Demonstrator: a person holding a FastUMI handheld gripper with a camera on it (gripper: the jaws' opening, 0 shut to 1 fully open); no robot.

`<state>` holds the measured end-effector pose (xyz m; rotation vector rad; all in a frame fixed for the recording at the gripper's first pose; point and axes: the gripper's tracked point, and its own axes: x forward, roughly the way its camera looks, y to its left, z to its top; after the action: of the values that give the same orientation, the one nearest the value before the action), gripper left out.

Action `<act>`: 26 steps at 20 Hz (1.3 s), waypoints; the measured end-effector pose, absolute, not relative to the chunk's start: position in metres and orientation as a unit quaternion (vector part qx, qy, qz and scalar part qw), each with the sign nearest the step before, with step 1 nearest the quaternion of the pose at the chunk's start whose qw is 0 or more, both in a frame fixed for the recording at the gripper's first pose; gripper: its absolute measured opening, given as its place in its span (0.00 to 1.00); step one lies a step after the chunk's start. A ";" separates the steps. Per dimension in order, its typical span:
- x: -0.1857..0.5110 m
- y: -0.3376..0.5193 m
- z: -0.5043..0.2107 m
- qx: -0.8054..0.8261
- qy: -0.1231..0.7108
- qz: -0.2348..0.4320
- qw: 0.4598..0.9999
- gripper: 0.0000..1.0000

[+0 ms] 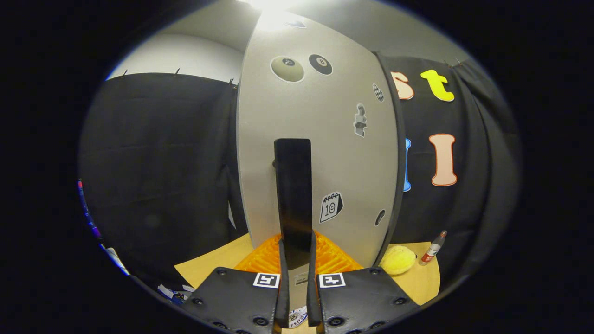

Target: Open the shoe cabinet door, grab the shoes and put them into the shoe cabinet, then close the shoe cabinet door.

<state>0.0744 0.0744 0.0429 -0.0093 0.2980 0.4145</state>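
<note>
The shoe cabinet's pale grey door [320,139] stands upright right ahead, with several stickers on it. A long black vertical handle [293,185] runs down the door's middle. My gripper [297,260] holds the handle's lower end. The handle passes between the two orange ribbed fingers [336,257], which press on it from both sides. The door's dark edge [393,153] shows on its right side. I cannot tell whether the door is ajar.
A yellow fuzzy ball [398,260] lies on the tan wooden surface [211,266] at the door's right foot. A small bottle with a red label [433,248] stands just beyond the ball. Black cloth walls hang on both sides.
</note>
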 end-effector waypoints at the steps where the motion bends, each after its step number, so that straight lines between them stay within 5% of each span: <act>1: 0.072 0.064 0.045 0.002 0.150 0.204 0.967 0.17; 11: 0.042 -0.014 0.055 0.013 0.166 0.194 0.967 0.24; 22: 0.038 -0.115 0.059 -0.009 0.152 0.061 0.986 0.29; 25: 0.037 -0.116 0.051 -0.012 0.158 0.053 0.986 0.37; 26: 0.037 -0.122 0.055 -0.023 0.152 0.037 0.987 0.47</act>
<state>0.0365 -0.1221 0.0545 -0.0465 0.3051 0.0751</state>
